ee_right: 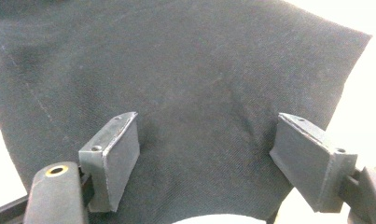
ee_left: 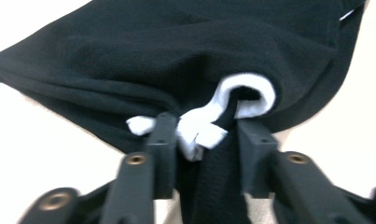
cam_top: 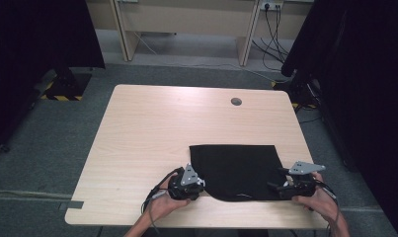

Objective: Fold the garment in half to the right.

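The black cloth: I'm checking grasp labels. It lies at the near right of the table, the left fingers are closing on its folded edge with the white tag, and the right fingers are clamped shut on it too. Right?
Not quite. In the right gripper view the right gripper stands wide open over the black cloth, pinching nothing. The rest holds: the left gripper has cloth and the white tag between its fingers, at the table near right.

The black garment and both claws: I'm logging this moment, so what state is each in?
Black garment: lying folded flat on the table, near edge bunched at the left claw.
White label: sticking out of the bunched edge, between the left claw's jaws.
Left claw: jaws closed on the garment's edge.
Right claw: jaws wide open over the cloth, gripping nothing.
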Motion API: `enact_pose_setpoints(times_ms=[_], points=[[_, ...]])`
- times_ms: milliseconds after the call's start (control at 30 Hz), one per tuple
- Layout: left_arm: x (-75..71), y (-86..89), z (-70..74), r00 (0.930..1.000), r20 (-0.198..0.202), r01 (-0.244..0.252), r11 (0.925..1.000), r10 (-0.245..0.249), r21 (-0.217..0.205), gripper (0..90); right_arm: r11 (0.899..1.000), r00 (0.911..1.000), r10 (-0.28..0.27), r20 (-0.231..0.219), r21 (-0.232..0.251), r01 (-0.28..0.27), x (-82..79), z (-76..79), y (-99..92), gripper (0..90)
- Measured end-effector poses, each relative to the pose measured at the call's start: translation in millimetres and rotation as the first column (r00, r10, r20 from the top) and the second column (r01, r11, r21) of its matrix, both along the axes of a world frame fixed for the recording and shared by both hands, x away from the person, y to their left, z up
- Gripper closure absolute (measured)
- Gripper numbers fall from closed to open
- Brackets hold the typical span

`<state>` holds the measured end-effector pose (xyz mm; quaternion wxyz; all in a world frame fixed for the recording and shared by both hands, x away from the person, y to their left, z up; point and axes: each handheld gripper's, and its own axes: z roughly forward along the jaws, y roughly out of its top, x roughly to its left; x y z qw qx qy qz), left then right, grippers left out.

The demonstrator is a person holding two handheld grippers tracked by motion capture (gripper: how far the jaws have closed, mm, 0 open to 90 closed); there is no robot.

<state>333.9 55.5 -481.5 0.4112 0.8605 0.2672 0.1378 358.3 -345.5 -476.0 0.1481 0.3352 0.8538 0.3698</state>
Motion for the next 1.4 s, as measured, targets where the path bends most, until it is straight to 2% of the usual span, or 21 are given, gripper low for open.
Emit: enact_pose_setpoints(times_ms=[167, 533, 733, 800, 867, 933, 1067, 1100, 1200, 1400], points=[[-1.6, -1.9, 0.3, 0.9999, 0.004, 0.016, 0.9999, -0.016, 0.003, 69.9, 1.000, 1.0000, -0.003, -0.002, -0.003, 0.003, -0.1, 0.5, -0.6, 24.3], [-8.1, -9.9, 0.6, 0.9996, -0.007, 0.026, 0.9997, -0.026, 0.000, 69.1, 0.999, 0.9992, -0.037, -0.016, -0.026, 0.036, -4.7, 4.0, -14.7, 25.2], [-11.9, -9.0, 0.8, 0.9995, -0.013, 0.029, 0.9996, -0.030, -0.002, 68.6, 0.996, 0.9978, -0.060, -0.030, -0.067, 0.058, -12.4, 8.4, -16.2, 25.2], [-12.7, -8.9, 0.3, 0.9996, -0.013, 0.024, 0.9997, -0.024, -0.007, 68.5, 0.994, 0.9953, -0.083, -0.050, -0.074, 0.079, -14.2, 10.0, -16.8, 25.3], [-12.7, -8.6, 0.2, 0.9996, -0.014, 0.023, 0.9997, -0.023, -0.008, 68.5, 0.994, 0.9957, -0.071, -0.059, -0.087, 0.066, -16.2, 12.9, -15.8, 25.6], [-11.2, -8.3, 0.2, 0.9994, -0.019, 0.028, 0.9996, -0.028, -0.010, 68.5, 0.995, 0.9969, -0.070, -0.037, -0.076, 0.067, -17.8, 19.0, -13.5, 26.5], [-9.4, -7.2, 0.0, 0.9992, -0.029, 0.029, 0.9994, -0.029, -0.021, 68.6, 0.999, 0.9995, -0.032, 0.005, 0.028, 0.032, -16.8, 33.2, 0.6, 26.5], [-8.6, -6.7, 0.0, 0.9991, -0.033, 0.027, 0.9994, -0.027, -0.024, 68.6, 0.999, 0.9997, -0.021, 0.014, 0.038, 0.020, -15.9, 36.3, 6.2, 26.5], [-9.0, -6.7, 0.0, 0.9994, -0.023, 0.024, 0.9996, -0.025, -0.016, 68.5, 0.999, 0.9991, 0.014, 0.039, 0.031, -0.015, -12.3, 44.2, 27.7, 26.4], [-9.0, -6.9, 0.0, 0.9995, -0.020, 0.025, 0.9996, -0.025, -0.014, 68.5, 0.998, 0.9962, 0.054, 0.069, 0.039, -0.056, -3.7, 53.3, 58.5, 26.4]])
